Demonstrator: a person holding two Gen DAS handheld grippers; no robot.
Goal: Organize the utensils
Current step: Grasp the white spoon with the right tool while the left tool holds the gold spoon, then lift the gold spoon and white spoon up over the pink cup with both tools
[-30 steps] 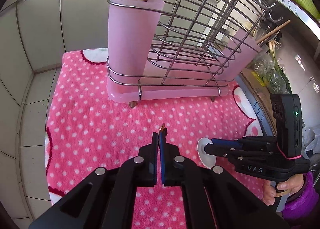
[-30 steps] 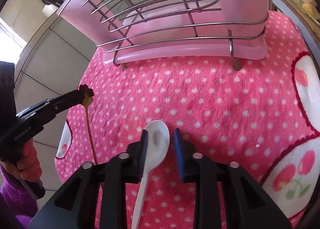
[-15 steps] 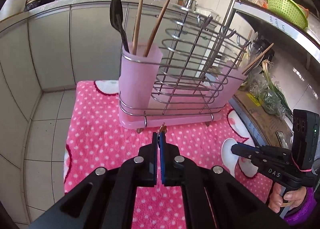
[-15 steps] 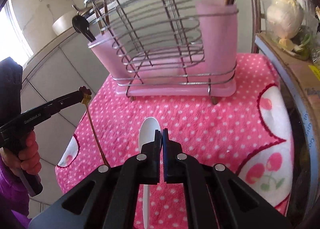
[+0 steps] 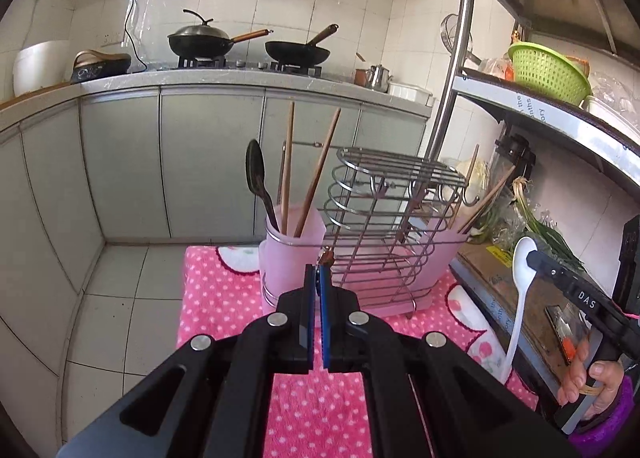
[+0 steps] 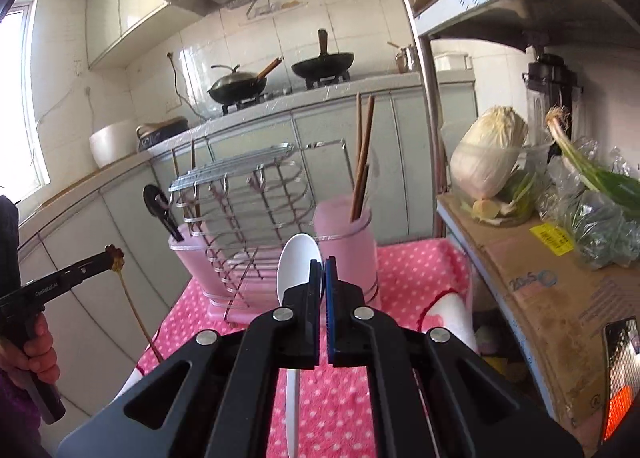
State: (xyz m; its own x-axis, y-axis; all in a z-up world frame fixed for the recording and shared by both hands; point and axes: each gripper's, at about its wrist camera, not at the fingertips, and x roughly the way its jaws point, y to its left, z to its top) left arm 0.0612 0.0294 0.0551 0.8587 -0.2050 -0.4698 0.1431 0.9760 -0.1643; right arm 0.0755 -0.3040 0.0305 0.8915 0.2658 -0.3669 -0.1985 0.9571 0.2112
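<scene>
A wire rack [image 5: 384, 226] with a pink cup at each end stands on a pink dotted cloth [image 5: 216, 298]. The near cup [image 5: 290, 258] holds a black spoon [image 5: 258, 182] and brown chopsticks [image 5: 310, 174]. My left gripper [image 5: 317, 270] is shut on a thin brown stick with a carved head [image 5: 327, 257]; the stick hangs down in the right wrist view [image 6: 134, 310]. My right gripper [image 6: 323, 268] is shut on a white spoon [image 6: 296, 262], held up in the air in front of the rack [image 6: 244, 226]. It also shows in the left wrist view [image 5: 520, 290].
A metal shelf [image 5: 520, 98] with a green colander [image 5: 548, 72] stands at the right. A cabbage [image 6: 488, 154], greens and a cardboard box [image 6: 532, 278] sit on the lower shelf. Grey cabinets [image 5: 200, 162] with two woks on the stove [image 5: 248, 44] are behind.
Both grippers have risen well above the cloth. The right gripper closed on the white spoon and lifted it off the cloth. The left still holds the stick.
</scene>
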